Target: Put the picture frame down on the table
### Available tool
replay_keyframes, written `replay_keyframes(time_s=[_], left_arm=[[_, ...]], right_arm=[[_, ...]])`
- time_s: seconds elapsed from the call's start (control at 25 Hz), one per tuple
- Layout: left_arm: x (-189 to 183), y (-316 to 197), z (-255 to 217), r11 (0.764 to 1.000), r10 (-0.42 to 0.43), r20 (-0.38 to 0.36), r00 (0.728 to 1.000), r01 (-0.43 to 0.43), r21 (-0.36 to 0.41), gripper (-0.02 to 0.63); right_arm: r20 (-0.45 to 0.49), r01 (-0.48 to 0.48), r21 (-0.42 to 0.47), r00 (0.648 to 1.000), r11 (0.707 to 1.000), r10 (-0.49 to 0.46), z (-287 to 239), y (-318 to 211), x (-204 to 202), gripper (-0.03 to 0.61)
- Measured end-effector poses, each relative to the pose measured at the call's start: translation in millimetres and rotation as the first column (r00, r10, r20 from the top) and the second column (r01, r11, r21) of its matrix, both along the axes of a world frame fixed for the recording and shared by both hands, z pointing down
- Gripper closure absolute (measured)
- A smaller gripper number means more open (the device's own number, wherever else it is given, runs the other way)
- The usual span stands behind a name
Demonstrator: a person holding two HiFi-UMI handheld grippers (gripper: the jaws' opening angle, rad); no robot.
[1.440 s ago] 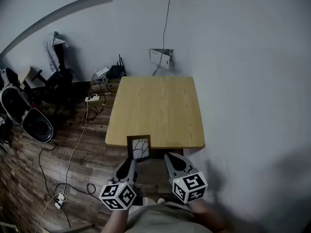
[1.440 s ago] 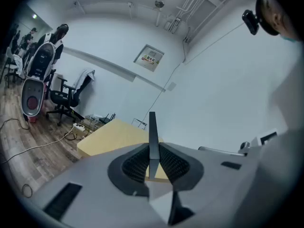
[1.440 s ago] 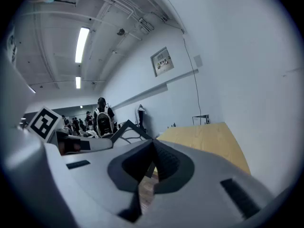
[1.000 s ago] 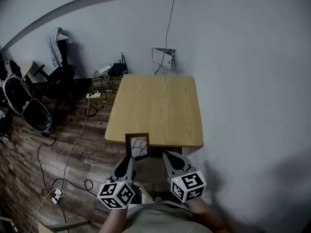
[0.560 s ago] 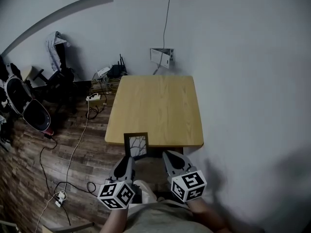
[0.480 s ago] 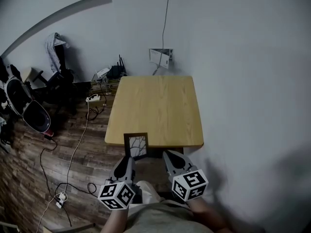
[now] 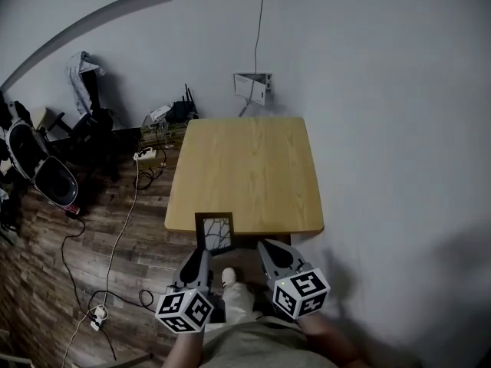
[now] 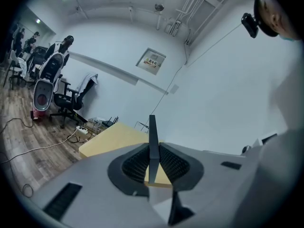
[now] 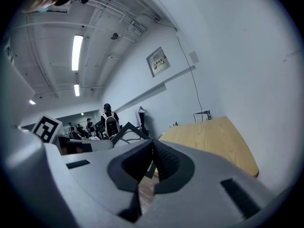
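The left claw point(image 7: 202, 256) hides a corner of the picture frame point(image 7: 217, 231).

Dim, fisheye warp, ceiling strip-lit.

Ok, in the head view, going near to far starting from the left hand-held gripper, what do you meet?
In order: left hand-held gripper → frame → table → wall shelf.

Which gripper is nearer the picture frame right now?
Left. The left gripper is shut on the picture frame at its lower edge and holds it upright. The right gripper hangs off to the frame's right, jaws together on nothing, not touching it.
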State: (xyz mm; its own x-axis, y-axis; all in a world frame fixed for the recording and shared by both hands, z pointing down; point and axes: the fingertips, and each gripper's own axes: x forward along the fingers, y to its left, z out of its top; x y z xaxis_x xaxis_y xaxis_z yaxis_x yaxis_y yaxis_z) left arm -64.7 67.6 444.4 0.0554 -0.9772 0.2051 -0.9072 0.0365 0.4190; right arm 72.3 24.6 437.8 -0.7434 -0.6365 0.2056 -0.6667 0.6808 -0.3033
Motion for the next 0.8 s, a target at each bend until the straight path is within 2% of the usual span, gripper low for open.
replay_keyframes(time_s=[0.36, 0.8], left_arm=[[-19, -37, 7, 1.000, 0.011, -0.011, 1.000, -0.011, 0.003, 0.552], [-63, -106, 20, 0.999, 0.038, -0.028, 0.999, -0.038, -0.016, 0.552]], right_arm=[[-0.020, -0.028, -0.002, 0.999, 1.000, 0.028, 5, -35, -10, 0.578], [-0.049, -0.017, 0.021, 0.999, 1.000, 0.018, 3, -104, -58, 0.578]])
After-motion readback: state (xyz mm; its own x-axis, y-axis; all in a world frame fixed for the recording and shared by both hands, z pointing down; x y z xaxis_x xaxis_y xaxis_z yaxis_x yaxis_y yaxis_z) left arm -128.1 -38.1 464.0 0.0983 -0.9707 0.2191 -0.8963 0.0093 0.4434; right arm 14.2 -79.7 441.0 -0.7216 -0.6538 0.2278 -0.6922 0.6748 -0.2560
